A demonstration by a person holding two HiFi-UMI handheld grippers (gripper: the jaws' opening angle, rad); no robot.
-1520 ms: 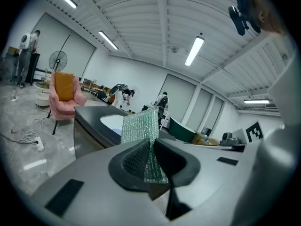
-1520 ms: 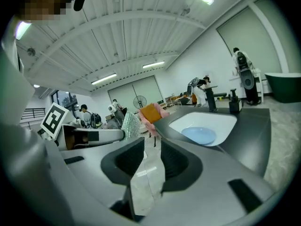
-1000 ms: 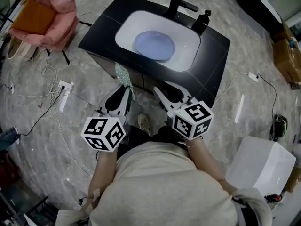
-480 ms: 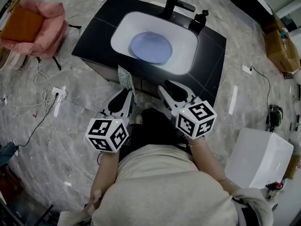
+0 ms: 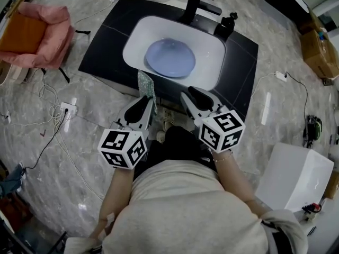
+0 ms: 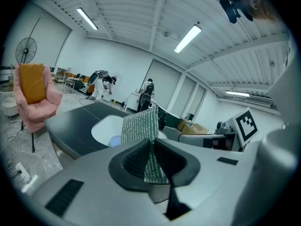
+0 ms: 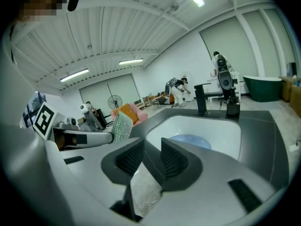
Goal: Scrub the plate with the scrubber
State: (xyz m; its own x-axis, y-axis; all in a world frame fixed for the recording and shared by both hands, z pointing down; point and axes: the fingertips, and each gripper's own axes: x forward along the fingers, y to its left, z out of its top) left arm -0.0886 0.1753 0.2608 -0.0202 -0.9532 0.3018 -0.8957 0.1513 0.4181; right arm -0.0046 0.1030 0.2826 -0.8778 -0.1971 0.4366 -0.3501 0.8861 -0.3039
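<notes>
A pale blue plate point(image 5: 170, 58) lies in the white sink basin point(image 5: 211, 57) of a black counter; it also shows in the right gripper view point(image 7: 190, 141). My left gripper point(image 5: 144, 100) is shut on a green sparkly scrubber point(image 5: 145, 83), which stands up out of the jaws point(image 6: 140, 126). It hangs just short of the counter's near edge, left of the plate. My right gripper point(image 5: 192, 94) is beside it at the same edge, open, with nothing between its pads point(image 7: 151, 157). Neither gripper touches the plate.
A black faucet point(image 5: 201, 4) and a black soap dispenser point(image 5: 228, 23) stand at the sink's far rim. A pink chair point(image 5: 37, 30) is far left and a white box point(image 5: 299, 176) at the right. Cables trail over the marble floor point(image 5: 63, 115).
Both grippers have come forward toward the sink's near edge, and the counter sits closer in view. The scrubber stays gripped in the left gripper.
</notes>
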